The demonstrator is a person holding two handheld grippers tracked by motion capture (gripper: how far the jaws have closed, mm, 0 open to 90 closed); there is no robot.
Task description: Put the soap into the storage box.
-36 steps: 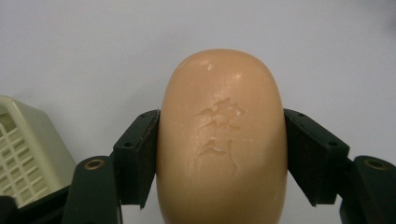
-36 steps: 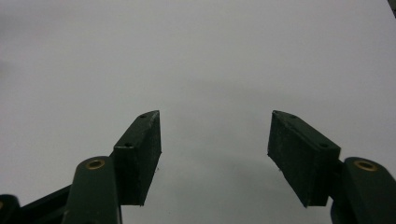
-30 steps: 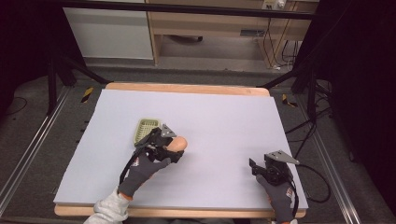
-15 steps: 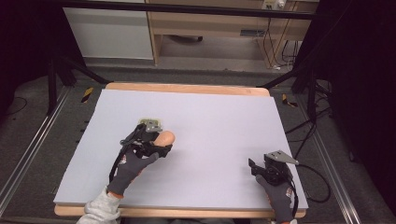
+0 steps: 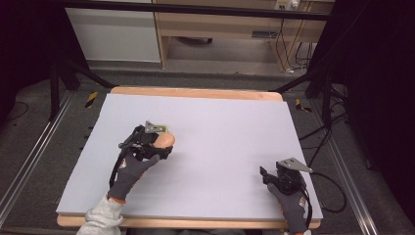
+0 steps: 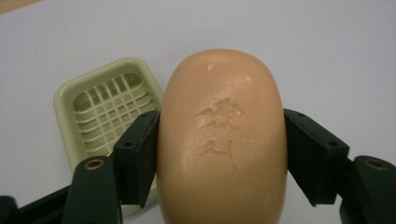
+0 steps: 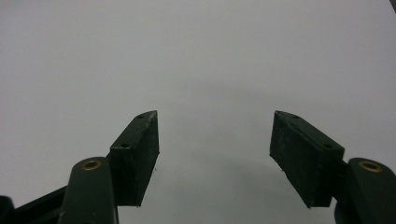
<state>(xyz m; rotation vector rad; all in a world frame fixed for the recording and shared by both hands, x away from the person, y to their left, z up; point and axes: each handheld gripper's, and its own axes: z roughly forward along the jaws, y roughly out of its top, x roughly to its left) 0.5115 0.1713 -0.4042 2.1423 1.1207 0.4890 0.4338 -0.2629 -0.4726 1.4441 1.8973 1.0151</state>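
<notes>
A peach-coloured soap bar (image 6: pixel 219 140) with an embossed mark is clamped between the two black jaws of my left gripper (image 6: pixel 222 140). In the high view the soap bar (image 5: pixel 166 139) pokes out of the left gripper (image 5: pixel 164 146) left of the table's middle. Just beyond and left of the soap, a pale green slotted soap dish (image 6: pixel 105 107) lies on the mat, partly covered by the left jaw. My right gripper (image 5: pixel 266 175) rests near the front right corner. The right gripper (image 7: pixel 215 140) is open, with bare mat between its jaws.
A pale lilac mat (image 5: pixel 225 127) covers the wooden table (image 5: pixel 195 92). Dark floor, metal rails and cables surround it, and a cabinet stands beyond the far edge. A cable trails from the right gripper off the table's right side.
My left hand has carried the soap leftward and slightly away from me, so the gripper now hangs over the green dish and hides it from above. The right hand has stayed put.
</notes>
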